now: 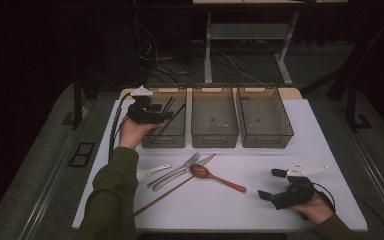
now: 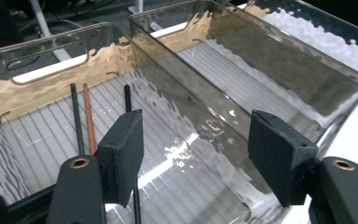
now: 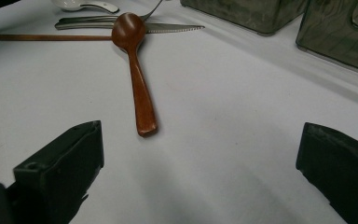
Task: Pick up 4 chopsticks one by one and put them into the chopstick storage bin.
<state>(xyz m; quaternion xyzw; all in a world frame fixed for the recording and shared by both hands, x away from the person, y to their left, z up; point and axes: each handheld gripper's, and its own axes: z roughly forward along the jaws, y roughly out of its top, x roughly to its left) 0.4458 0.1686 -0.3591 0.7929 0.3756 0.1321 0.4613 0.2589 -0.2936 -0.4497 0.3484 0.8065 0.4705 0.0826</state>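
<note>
Where bins (image 1: 215,120) stand, perhaps chopsticks (image 2: 87,116).

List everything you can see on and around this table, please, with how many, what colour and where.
Bins: three, clear smoky, side by side at the table's far edge.
Chopsticks in bin: three seen, two black and one brown, in the left bin.
Wooden spoon: one, red-brown, mid-table.
Fork: one, silver, left of the wooden spoon.
Knife: one, silver, beside the fork.
White spoon: one, white, near the left sleeve.
Loose chopstick: one, brown, table front.
Table: one, white top.
Left gripper: black fingers open above the left bin.
Right gripper: black, open, low over the table's right front.
</note>
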